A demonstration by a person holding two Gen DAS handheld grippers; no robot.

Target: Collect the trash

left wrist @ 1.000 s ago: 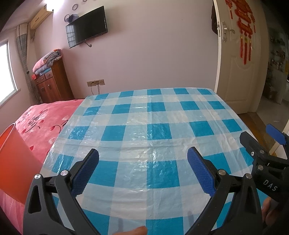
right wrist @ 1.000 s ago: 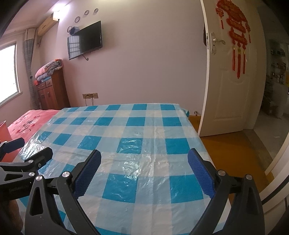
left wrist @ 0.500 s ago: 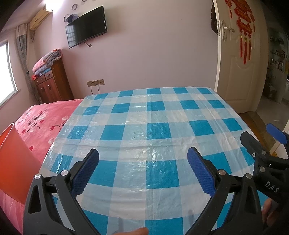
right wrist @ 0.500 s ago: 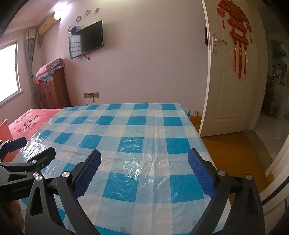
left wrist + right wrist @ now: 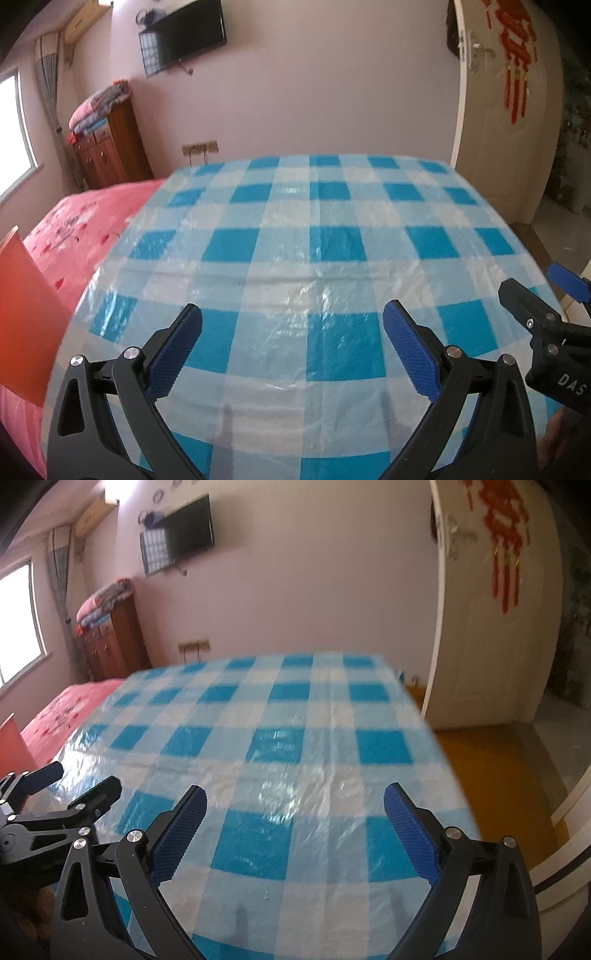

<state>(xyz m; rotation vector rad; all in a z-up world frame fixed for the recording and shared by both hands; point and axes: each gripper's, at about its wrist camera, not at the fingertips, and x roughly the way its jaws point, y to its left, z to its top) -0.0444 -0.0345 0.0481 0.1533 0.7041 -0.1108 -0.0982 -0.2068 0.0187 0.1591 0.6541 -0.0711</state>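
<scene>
Place: a bedroom in a private home.
Bed: pink printed bedspread [image 5: 85, 218] beside a table [image 5: 314, 251] under blue-checked plastic.
Storage: wooden dresser [image 5: 110, 147] topped with folded quilts [image 5: 98, 110].
Wall: mounted television [image 5: 184, 35], air conditioner [image 5: 83, 24] (near the curtained window).
Door: white, hung with red ornaments [image 5: 517, 55].

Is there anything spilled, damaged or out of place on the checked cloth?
Nothing stands out. The blue checked plastic cloth is only wrinkled; no trash or spill shows on it. Both claws, left and right, are open and hold nothing.
</scene>
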